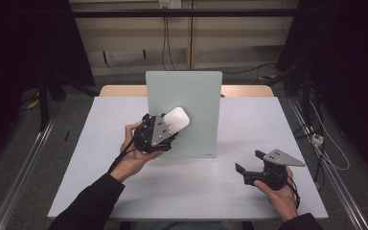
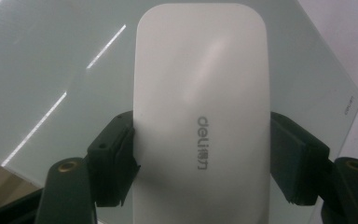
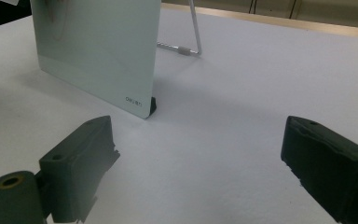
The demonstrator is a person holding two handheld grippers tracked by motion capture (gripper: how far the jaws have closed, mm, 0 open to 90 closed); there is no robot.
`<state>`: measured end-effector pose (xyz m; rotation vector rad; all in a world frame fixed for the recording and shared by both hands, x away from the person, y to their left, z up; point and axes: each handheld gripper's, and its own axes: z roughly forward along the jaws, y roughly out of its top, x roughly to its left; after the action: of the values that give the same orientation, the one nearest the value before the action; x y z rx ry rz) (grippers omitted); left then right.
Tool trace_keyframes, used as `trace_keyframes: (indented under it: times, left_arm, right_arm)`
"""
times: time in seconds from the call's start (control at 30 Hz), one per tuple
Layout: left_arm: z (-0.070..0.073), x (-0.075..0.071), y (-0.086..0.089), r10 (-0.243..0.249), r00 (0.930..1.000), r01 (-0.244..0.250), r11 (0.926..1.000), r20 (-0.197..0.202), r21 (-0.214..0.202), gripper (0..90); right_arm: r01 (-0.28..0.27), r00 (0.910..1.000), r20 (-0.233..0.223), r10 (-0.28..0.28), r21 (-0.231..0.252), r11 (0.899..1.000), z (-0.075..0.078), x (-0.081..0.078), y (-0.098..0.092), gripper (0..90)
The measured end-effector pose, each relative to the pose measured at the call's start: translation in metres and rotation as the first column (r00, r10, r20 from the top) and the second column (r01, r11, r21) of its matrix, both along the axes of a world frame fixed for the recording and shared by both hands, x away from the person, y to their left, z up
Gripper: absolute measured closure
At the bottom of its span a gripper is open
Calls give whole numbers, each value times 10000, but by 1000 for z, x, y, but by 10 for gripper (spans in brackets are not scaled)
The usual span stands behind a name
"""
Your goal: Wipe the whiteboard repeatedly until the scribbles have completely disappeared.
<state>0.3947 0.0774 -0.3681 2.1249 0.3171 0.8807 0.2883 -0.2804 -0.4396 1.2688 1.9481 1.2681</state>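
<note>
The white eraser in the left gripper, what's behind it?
Behind the white eraser, clamped in the left gripper, stands the pale glass board, propped upright on the table. The patch of board directly behind the eraser is covered, so any marks there cannot be seen.

A white sheet (image 1: pixel 182 182) is covering the table (image 1: pixel 249 91), leaving a strip of wood showing along the far edge. A pale board (image 1: pixel 191 139) is standing upright on the sheet near the middle, leaning on a wire stand (image 3: pixel 193 44) behind it. A small dark foot (image 3: pixel 154 106) is propping its lower corner against the sheet.
</note>
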Motion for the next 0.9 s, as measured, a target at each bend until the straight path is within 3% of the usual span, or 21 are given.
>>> trace_keyframes:
  times: [0.23,0.5,0.9]
  left_arm:
    - [18,8,-1,150,9998,-148,9997,96,-208,311]
    - [49,22,3,562,9980,-543,9963,272,-665,311]
    - [81,35,13,1399,9861,-1298,9854,897,-1102,311]
  right_arm:
    - [5,10000,1,-5,-3,10000,0,0,0,93]
    - [-20,10000,9,20,22,10000,0,0,0,93]
    - [-40,10000,0,40,45,10000,0,0,0,93]
